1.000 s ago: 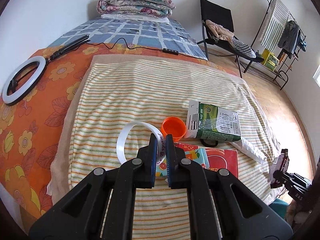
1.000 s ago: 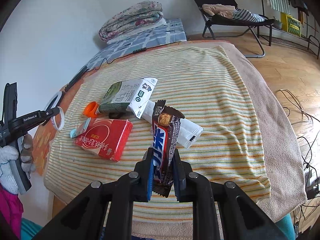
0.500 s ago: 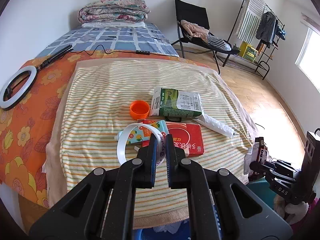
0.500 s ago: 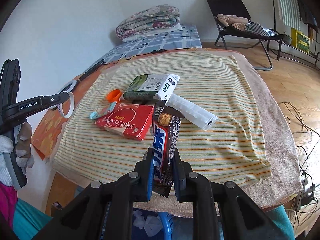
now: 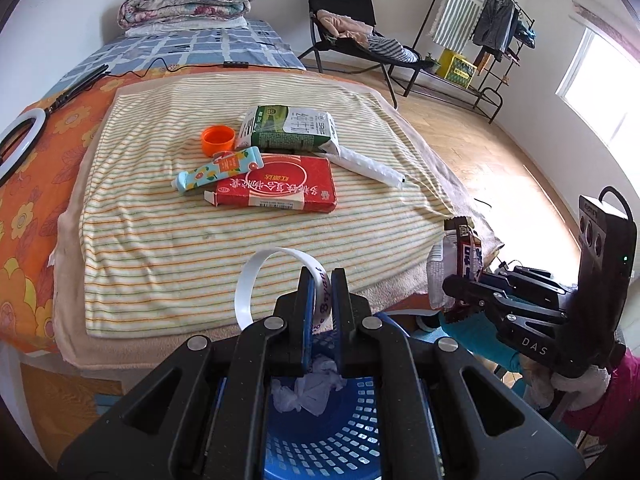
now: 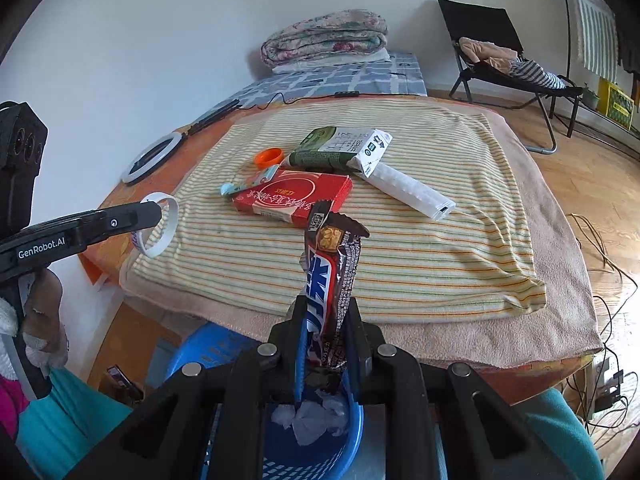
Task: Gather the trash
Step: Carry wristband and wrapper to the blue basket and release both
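My left gripper (image 5: pixel 322 280) is shut on a white tape ring (image 5: pixel 256 280) and holds it over a blue basket (image 5: pixel 320 440) with crumpled tissue (image 5: pixel 308 392) in it. My right gripper (image 6: pixel 326 312) is shut on a brown candy bar wrapper (image 6: pixel 332 268) above the same basket (image 6: pixel 352 432). The right gripper with the wrapper also shows in the left wrist view (image 5: pixel 464 276). On the striped towel (image 5: pixel 168 240) lie a red box (image 5: pixel 276 188), a green carton (image 5: pixel 292 128), an orange cap (image 5: pixel 218 140), a small tube (image 5: pixel 216 168) and a white wrapper (image 5: pixel 368 164).
The towel lies on an orange floral cloth (image 5: pixel 24 184) with a ring light (image 5: pixel 20 140) at its left. A black chair (image 5: pixel 348 28) and a clothes rack (image 5: pixel 480 40) stand on the wooden floor at the right. A folded quilt (image 5: pixel 188 0) lies at the back.
Both grippers have pulled back from the towel, off its front edge, to above the blue basket, each still holding its item.
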`<action>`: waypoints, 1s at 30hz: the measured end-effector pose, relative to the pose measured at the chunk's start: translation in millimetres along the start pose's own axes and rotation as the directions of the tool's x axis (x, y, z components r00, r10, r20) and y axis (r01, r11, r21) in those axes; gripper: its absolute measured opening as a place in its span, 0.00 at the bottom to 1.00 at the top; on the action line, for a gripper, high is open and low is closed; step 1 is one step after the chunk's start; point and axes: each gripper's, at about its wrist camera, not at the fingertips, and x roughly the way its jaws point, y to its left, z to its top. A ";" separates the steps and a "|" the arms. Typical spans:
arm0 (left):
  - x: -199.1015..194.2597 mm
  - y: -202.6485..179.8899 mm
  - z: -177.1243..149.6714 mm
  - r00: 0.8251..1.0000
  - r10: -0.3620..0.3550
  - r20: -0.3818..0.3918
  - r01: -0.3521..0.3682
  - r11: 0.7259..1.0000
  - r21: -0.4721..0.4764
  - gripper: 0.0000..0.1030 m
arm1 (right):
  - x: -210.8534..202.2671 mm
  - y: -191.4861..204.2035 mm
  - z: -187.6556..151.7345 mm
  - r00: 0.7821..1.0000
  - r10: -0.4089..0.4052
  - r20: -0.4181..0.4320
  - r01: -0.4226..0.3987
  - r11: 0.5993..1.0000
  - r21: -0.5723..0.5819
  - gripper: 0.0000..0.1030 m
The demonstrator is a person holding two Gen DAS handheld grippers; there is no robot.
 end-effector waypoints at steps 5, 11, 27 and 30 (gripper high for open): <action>12.4 -4.8 -28.2 0.998 -0.014 -0.065 0.014 1.000 0.003 0.06 | 1.3 7.6 -20.9 0.999 0.016 -0.039 -0.016 1.000 -0.016 0.15; 30.5 -7.2 -55.3 0.990 -0.013 -0.143 0.015 1.000 0.008 0.06 | 11.8 13.4 -44.6 0.995 0.023 -0.093 -0.026 0.999 -0.030 0.15; 57.7 -14.7 -90.5 0.969 0.002 -0.246 0.004 1.000 0.025 0.06 | 34.5 26.4 -81.6 0.981 0.037 -0.189 -0.050 0.997 -0.062 0.17; 59.2 -14.9 -92.4 0.967 0.004 -0.253 0.004 1.000 0.030 0.06 | 36.9 26.3 -83.3 0.980 0.037 -0.198 -0.050 0.997 -0.060 0.18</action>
